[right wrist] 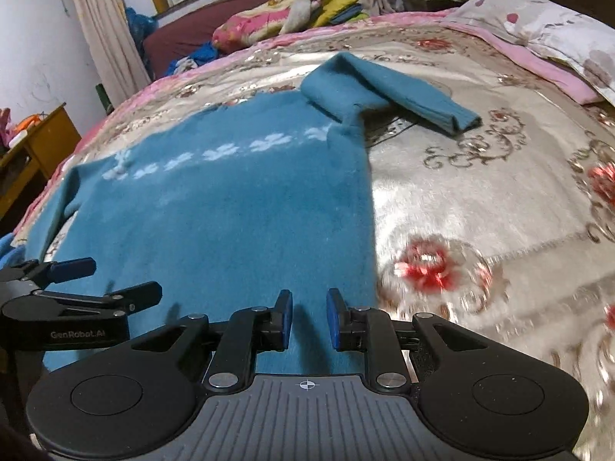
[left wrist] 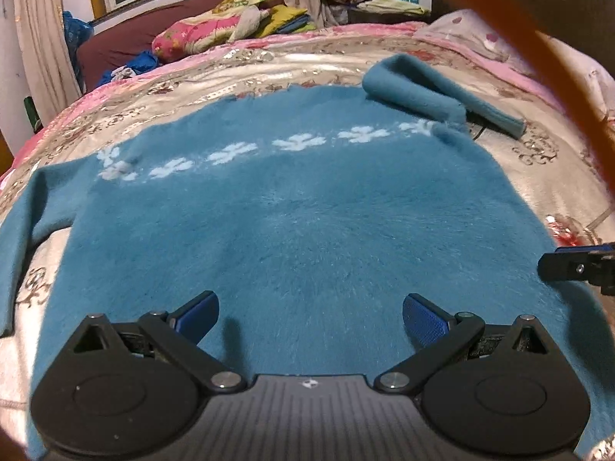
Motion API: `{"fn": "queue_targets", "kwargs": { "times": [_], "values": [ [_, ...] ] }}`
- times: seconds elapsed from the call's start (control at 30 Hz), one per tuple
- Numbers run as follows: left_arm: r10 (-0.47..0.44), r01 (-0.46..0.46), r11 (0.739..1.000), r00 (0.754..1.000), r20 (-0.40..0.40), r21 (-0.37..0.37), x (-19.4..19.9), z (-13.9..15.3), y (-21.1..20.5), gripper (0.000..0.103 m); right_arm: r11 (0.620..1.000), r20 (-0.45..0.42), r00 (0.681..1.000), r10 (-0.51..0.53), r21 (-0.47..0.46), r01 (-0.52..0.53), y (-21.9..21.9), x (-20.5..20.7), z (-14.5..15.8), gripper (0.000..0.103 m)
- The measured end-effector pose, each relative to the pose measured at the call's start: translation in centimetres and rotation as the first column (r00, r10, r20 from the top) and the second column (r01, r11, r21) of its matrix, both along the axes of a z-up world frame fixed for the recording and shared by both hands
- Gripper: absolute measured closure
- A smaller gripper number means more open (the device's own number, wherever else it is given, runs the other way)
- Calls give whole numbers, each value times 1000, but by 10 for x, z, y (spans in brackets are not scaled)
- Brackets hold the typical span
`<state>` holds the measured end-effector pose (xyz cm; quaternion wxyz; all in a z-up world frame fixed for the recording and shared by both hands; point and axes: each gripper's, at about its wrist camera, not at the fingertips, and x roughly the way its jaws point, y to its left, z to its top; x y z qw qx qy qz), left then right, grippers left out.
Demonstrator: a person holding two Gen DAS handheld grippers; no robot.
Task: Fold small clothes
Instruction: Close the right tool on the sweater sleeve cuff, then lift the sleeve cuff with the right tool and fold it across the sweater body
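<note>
Blue sweater (left wrist: pixel 292 223) flat on bedspread (right wrist: pixel 480 199)

Bare bedspread (right wrist: pixel 480 199) right of sweater (right wrist: pixel 238 207), folded sleeve (right wrist: pixel 384 88) raised beyond, pillow (right wrist: pixel 557 34) far right

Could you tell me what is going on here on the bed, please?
A person is folding a small teal sweater that lies spread flat on a floral bedspread, using a handheld gripper in each hand. The left gripper is wide open above the near part of the sweater, holding nothing. The right gripper sits over the sweater's near right edge with a narrow gap between its pads, nothing held. One sleeve lies doubled over at the far right; the body is not yet folded.
</note>
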<state>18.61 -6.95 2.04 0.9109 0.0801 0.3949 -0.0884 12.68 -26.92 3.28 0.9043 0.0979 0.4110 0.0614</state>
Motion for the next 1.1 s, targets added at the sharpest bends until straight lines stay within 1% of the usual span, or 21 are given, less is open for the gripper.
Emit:
{"fn": "queue_targets", "kwargs": {
  "times": [0.13, 0.23, 0.33, 0.4, 0.43, 0.5, 0.63, 0.67, 0.77, 0.8, 0.97, 1.0, 1.07, 1.1],
  "values": [
    [-32, 32, 999, 999, -4, -3, 14, -1, -12, 0, 1000, -14, 1000, 0, 15, 0, -6, 15, -5, 82],
    [-58, 58, 998, 998, -6, 7, 25, -4, -26, 0, 1000, 29, 999, -15, 1, 15, -16, 26, 2, 82],
    [-73, 73, 997, 997, -10, -4, 36, -7, -37, 0, 999, 46, 998, -50, -18, 51, -32, 44, 4, 82],
    [-87, 87, 996, 996, -1, -7, 43, -6, -44, 0, 996, 69, 995, -68, -51, 71, -43, 57, 5, 81],
    [-94, 94, 996, 996, 4, -10, 46, -5, -47, 0, 993, 80, 993, -82, -76, 89, -48, 63, 5, 80],
    [-105, 105, 994, 994, 7, -21, 53, -3, -52, 0, 987, 104, 989, -107, -108, 118, -61, 75, 6, 70],
    [-119, 119, 992, 993, 6, -48, 71, -2, -63, 0, 975, 143, 979, -142, -153, 164, -87, 103, 6, 69],
    [-119, 119, 992, 993, 8, -52, 75, -2, -66, 0, 972, 148, 979, -143, -166, 167, -90, 109, 5, 68],
    [-131, 132, 990, 991, 25, -57, 87, -1, -75, 0, 967, 168, 978, -124, -202, 158, -96, 128, 2, 57],
    [-133, 135, 989, 991, 31, -59, 90, -1, -78, 0, 966, 169, 979, -114, -210, 149, -96, 133, -1, 55],
    [-135, 137, 987, 991, 24, -81, 102, -8, -82, 0, 954, 160, 985, -58, -281, 102, -87, 156, -14, 56],
    [-136, 138, 987, 990, 28, -85, 101, -9, -81, 0, 951, 154, 987, -56, -293, 100, -87, 161, -17, 60],
    [-141, 144, 985, 989, 40, -91, 99, -10, -79, 0, 944, 137, 988, -70, -310, 110, -88, 169, -21, 61],
    [-144, 147, 985, 989, 46, -92, 98, -11, -78, 0, 946, 133, 988, -84, -301, 121, -91, 172, -22, 68]
  ]
}}
